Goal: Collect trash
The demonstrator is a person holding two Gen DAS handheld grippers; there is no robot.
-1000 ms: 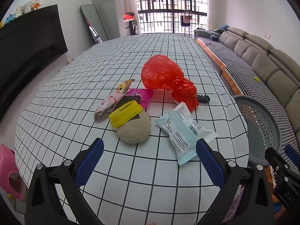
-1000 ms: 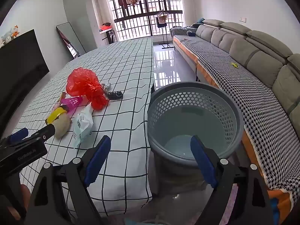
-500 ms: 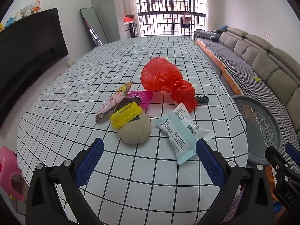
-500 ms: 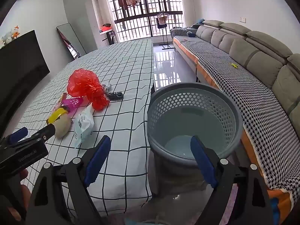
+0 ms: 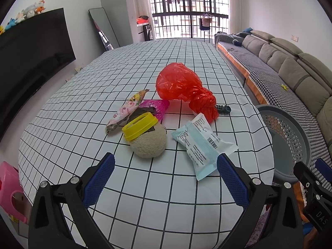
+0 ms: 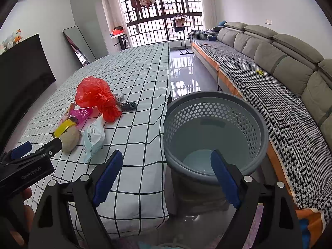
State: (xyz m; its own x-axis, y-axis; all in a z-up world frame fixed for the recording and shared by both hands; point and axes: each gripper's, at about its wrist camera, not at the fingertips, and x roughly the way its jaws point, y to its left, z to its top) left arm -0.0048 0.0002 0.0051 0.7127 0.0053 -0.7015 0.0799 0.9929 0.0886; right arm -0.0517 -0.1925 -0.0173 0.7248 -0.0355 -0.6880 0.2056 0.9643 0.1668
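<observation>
Above the near edge of the desk (image 5: 68, 103), the left tongs (image 5: 164, 178) hovered with their blue pads spread wide and nothing between them, aimed level at the pile of trash. Six pieces lay close together on the checked cloth: one pink snack wrapper (image 5: 126, 109), one yellow ring-shaped lid (image 5: 140, 125) leaning on one beige fuzzy ball (image 5: 149, 144), one magenta mesh piece (image 5: 157, 108) partly tucked behind the wrapper and lid, one red plastic bag (image 5: 182, 88) crumpled farther back, and one pale blue sealed packet (image 5: 202, 143) nearest the left tongs' right pad. One small dark ribbed object (image 5: 224, 109) rested just beside the bag's knotted end. Off the desk's right edge stood one grey perforated basket (image 6: 261, 128), holding nothing that could be seen. The right tongs (image 6: 166, 176) hung near the basket's rim, pads likewise spread and gripping nothing. A hand (image 6: 28, 195) showed under the left tool in the right wrist view.
</observation>
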